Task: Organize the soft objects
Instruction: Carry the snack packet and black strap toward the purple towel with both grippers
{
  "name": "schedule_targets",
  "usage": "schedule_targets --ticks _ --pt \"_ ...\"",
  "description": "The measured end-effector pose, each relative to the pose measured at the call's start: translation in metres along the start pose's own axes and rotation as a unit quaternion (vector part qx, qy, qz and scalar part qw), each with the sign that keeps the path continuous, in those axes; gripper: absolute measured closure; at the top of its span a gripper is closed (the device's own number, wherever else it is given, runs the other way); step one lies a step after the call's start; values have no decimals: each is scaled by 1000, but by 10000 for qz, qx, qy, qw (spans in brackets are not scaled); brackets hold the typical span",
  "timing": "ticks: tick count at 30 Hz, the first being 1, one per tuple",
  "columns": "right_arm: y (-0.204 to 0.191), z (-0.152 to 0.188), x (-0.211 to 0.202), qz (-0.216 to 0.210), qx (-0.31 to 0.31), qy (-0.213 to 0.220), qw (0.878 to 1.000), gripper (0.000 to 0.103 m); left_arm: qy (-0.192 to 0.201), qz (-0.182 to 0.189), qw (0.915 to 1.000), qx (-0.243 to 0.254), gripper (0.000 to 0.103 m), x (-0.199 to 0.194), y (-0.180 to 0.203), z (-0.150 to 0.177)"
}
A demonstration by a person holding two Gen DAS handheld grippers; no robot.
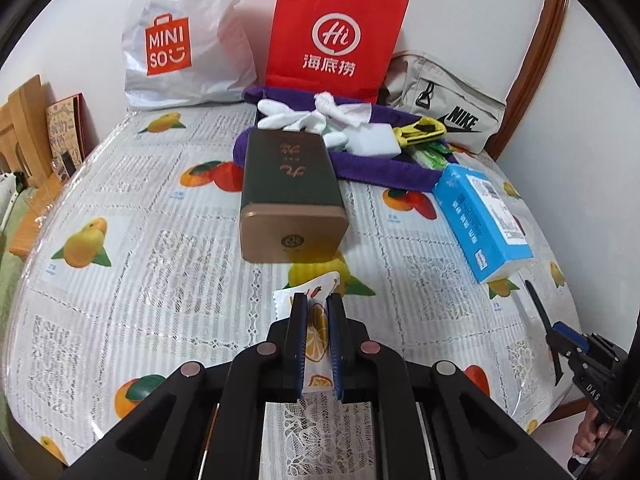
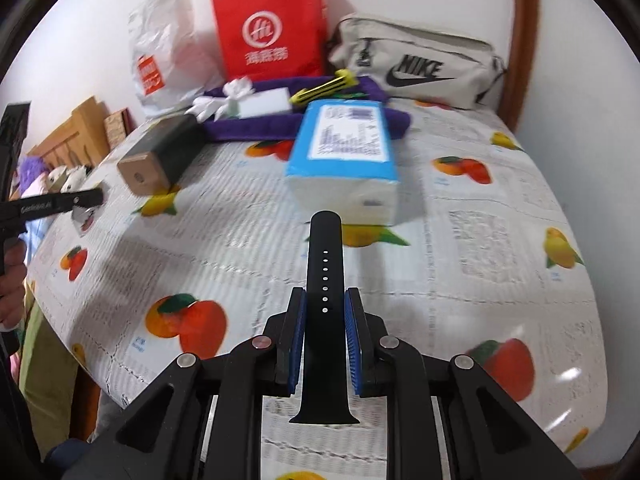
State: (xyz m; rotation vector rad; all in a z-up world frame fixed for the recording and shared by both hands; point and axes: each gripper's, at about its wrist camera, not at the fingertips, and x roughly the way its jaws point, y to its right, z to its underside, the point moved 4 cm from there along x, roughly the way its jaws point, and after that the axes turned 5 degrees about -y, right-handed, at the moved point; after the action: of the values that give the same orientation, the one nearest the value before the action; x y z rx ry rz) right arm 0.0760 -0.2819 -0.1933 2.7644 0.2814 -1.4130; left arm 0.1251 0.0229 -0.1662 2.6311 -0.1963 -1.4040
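My left gripper (image 1: 317, 300) is shut on a white sachet printed with orange slices (image 1: 317, 330), held above the table in front of a dark green and gold tin (image 1: 290, 188). My right gripper (image 2: 325, 294) is shut on a black rubber watch strap (image 2: 324, 304) with a row of holes, pointing toward a blue tissue pack (image 2: 344, 148). A purple towel (image 1: 384, 170) at the back holds white gloves (image 1: 296, 118), a white sponge block (image 1: 376, 140) and yellow items (image 1: 424, 130). The towel also shows in the right wrist view (image 2: 256, 128).
A white Miniso bag (image 1: 180, 40), a red paper bag (image 1: 336, 36) and a grey Nike pouch (image 1: 448, 108) stand along the back wall. The fruit-print tablecloth (image 1: 140, 280) covers the table. Wooden furniture (image 1: 24, 128) lies left. The right gripper shows at the table's right edge (image 1: 576, 352).
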Motion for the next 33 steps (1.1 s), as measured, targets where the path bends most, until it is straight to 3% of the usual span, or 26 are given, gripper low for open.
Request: schedule_targets --ticks 18,33 --pt "1 -70 -43 -211 -1 727 9971 84 457 -64 9988 136 93 -42 18 -50" --pt "-6 -137 -29 -321 -142 859 9957 84 619 -106 9979 128 93 -40 19 -103"
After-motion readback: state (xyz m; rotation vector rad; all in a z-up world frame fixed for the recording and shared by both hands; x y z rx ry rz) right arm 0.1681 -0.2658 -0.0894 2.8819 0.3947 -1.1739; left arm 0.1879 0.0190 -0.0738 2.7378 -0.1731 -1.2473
